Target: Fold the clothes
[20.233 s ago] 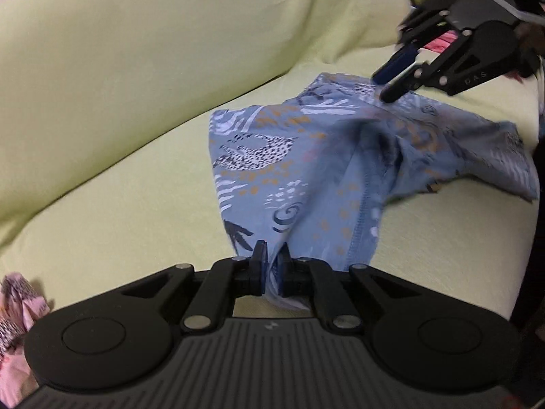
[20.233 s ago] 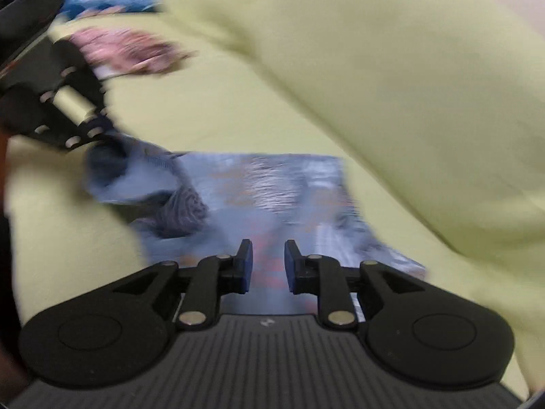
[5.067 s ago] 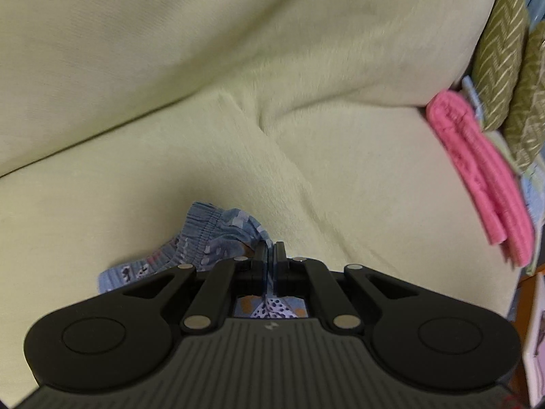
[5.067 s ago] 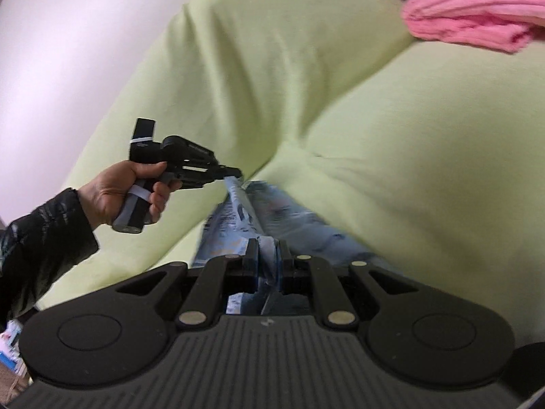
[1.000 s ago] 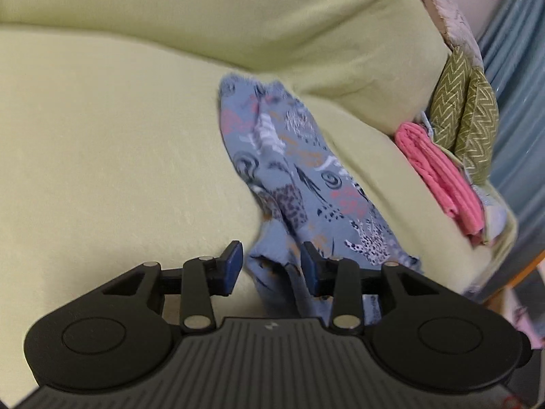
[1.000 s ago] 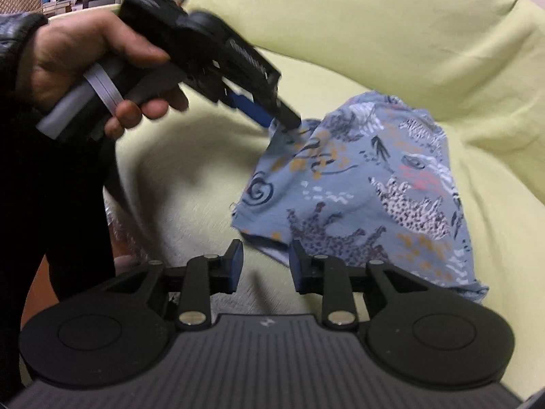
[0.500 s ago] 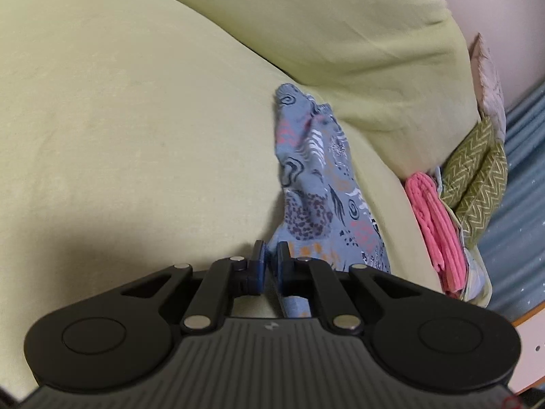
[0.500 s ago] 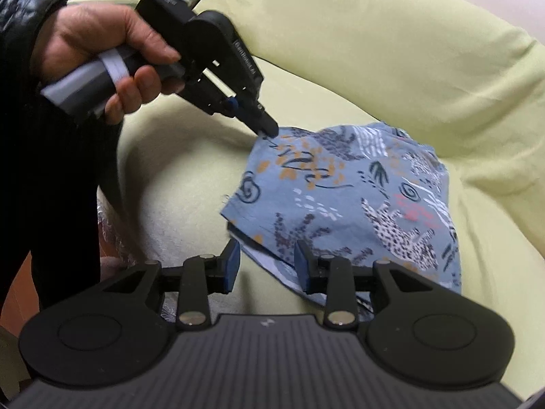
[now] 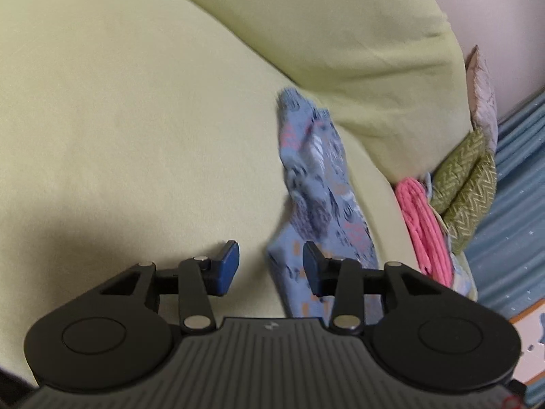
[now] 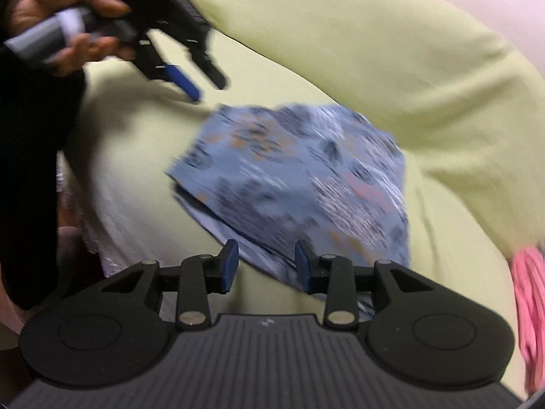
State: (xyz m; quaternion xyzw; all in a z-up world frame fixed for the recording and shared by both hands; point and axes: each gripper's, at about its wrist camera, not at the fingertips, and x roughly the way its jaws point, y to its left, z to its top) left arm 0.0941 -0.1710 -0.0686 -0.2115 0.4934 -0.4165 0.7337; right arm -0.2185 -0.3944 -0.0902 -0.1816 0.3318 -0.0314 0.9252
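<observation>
Blue patterned garment (image 10: 299, 177), folded flat on soft yellow-green sofa (image 10: 391, 51)

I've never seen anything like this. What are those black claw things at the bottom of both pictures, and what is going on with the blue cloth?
They are hand-held grippers, one in each of a person's hands, each carrying a wide-angle camera that looks along its own two fingers. One picture comes from the left gripper, the other from the right gripper. The right view also shows the left hand gripping its tool. Both grippers are open and hold nothing. On the yellow-green sofa lies a blue patterned garment, apparently folded over itself. Beside it is a pink folded cloth next to olive zigzag cushions.
</observation>
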